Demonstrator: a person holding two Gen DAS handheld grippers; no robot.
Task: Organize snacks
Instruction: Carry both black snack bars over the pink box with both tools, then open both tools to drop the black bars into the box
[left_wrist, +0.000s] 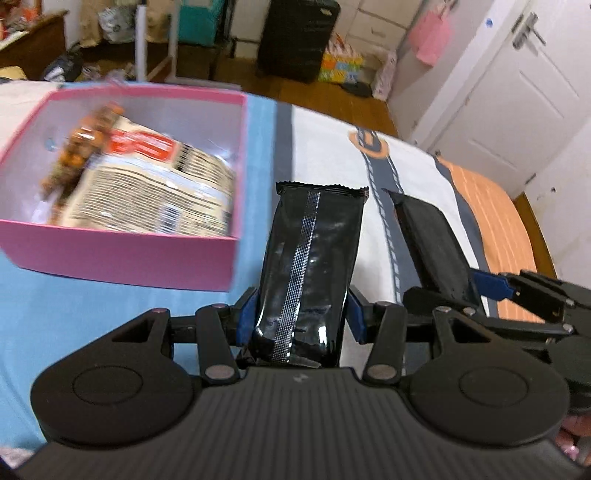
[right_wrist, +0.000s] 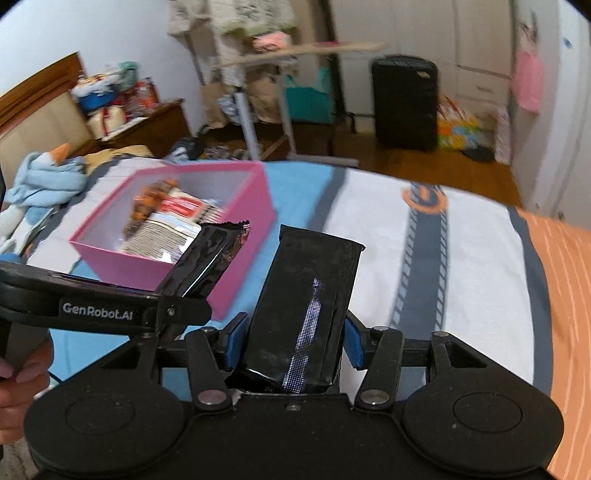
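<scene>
My left gripper is shut on a black snack bar with a silver seam, held above the bed just right of the pink box. My right gripper is shut on a second black snack bar, also above the bed. That second bar shows in the left wrist view at the right; the left one shows in the right wrist view at the left, over the pink box. The box holds a beige snack bag and an orange-brown bar.
The bed has a blue, white and orange sheet with a road print. A blue plush toy lies at the bed's far left. Beyond the bed stand a white table frame, a black suitcase and a white door.
</scene>
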